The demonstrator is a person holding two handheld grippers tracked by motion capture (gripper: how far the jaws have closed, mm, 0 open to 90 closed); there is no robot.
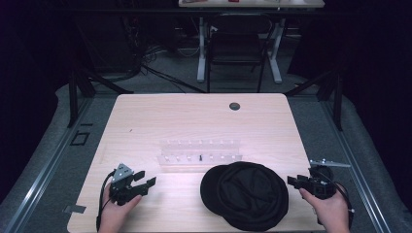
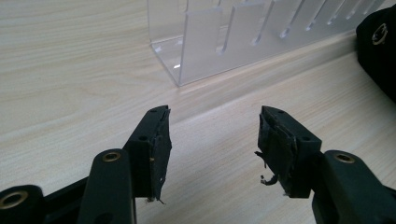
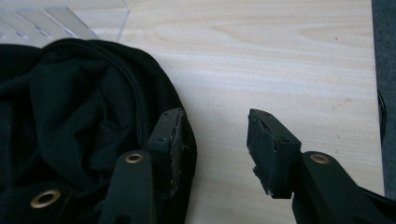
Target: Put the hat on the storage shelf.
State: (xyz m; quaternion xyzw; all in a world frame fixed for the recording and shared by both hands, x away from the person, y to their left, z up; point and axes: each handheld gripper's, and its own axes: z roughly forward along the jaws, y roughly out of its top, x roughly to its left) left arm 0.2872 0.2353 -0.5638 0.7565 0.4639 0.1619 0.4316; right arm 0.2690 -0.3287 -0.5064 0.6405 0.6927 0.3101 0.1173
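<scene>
Looking from the high view, your black hat [image 1: 250, 194] lies on the desk [image 1: 145, 116] between both tools. Left tool [image 2: 212, 140] gapes wide, empty. Right tool [image 3: 215, 149] stands wide beside the brim; closing now risks pinching loose cloth only.

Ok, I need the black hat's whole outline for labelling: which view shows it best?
The high view: the black hat lies whole on the table. The right gripper view shows its folds close up, cropped; the left gripper view catches one edge with an eyelet.

Black hat [image 3: 70, 116] cut off by right gripper view's left edge
</scene>
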